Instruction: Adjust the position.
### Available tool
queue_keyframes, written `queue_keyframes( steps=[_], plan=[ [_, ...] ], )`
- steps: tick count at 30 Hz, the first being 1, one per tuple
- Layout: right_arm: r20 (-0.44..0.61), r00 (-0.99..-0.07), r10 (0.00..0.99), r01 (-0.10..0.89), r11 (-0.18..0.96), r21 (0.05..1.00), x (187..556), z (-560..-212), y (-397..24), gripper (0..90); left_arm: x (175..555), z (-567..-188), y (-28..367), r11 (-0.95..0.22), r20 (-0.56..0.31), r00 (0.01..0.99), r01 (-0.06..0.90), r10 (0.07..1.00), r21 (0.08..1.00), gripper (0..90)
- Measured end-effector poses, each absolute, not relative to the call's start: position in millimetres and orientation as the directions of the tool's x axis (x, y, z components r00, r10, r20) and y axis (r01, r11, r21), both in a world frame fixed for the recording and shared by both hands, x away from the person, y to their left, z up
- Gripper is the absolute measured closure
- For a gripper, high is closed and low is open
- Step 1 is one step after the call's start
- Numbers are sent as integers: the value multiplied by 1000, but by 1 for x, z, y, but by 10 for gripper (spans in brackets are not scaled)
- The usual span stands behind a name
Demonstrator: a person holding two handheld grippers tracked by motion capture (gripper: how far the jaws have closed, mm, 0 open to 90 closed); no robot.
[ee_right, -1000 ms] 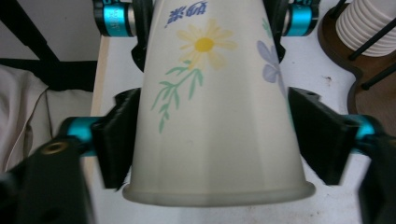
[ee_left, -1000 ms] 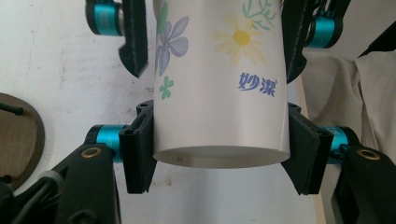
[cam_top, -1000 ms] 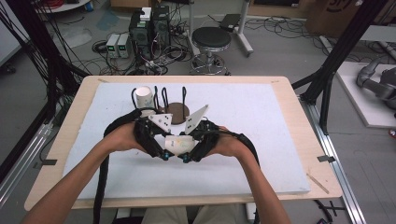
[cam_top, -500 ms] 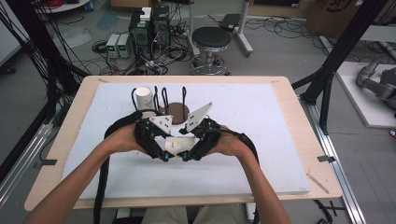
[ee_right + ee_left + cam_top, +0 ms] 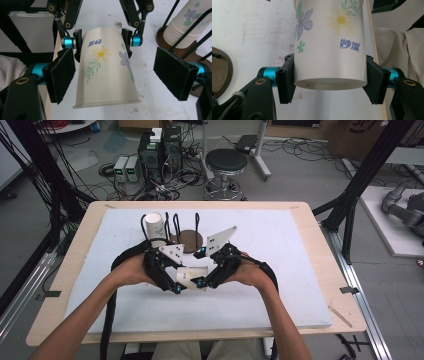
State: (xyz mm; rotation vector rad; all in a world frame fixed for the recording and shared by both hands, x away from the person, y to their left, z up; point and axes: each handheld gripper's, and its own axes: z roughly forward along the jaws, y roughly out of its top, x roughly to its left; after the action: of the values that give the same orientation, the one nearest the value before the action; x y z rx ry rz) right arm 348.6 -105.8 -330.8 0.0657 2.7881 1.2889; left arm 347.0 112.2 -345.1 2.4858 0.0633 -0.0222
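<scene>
Crushing is threatening the paper cup (image 5: 329,45), which the left gripper (image 5: 329,82) is squeezing near its base, in front of the cup rack (image 5: 187,240), while the right gripper (image 5: 122,72) is gaping wide around its rim, not touching.

A: How did the arms lie?
B: Both forearms came in from below, hands close together, grippers facing each other.
A: The left gripper (image 5: 329,82)?
B: Its jaws were clamped on the cup's (image 5: 329,45) base end.
A: And the right gripper (image 5: 120,72)?
B: Its jaws stood wide, pads clear of the cup.
</scene>
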Motion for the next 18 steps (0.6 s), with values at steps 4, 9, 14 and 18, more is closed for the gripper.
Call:
queue_keyframes(
  steps=[4, 9, 14, 18],
  plan=[
    [-48, -997, 66, 5, 633, 774, 348, -329, -108, 182, 346, -350, 114, -787, -43, 998, 67, 51, 614, 359],
    [-44, -996, 72, 11, 623, 783, 348, -330, -110, 182, 345, -355, 118, -774, -46, 997, 75, 58, 629, 359],
    [-38, -996, 75, 16, 612, 791, 348, -332, -112, 182, 345, -358, 123, -752, -49, 997, 82, 67, 654, 359],
    [-33, -996, 80, 21, 597, 802, 348, -333, -115, 181, 344, -361, 129, -725, -51, 996, 89, 74, 683, 359]
  ],
)
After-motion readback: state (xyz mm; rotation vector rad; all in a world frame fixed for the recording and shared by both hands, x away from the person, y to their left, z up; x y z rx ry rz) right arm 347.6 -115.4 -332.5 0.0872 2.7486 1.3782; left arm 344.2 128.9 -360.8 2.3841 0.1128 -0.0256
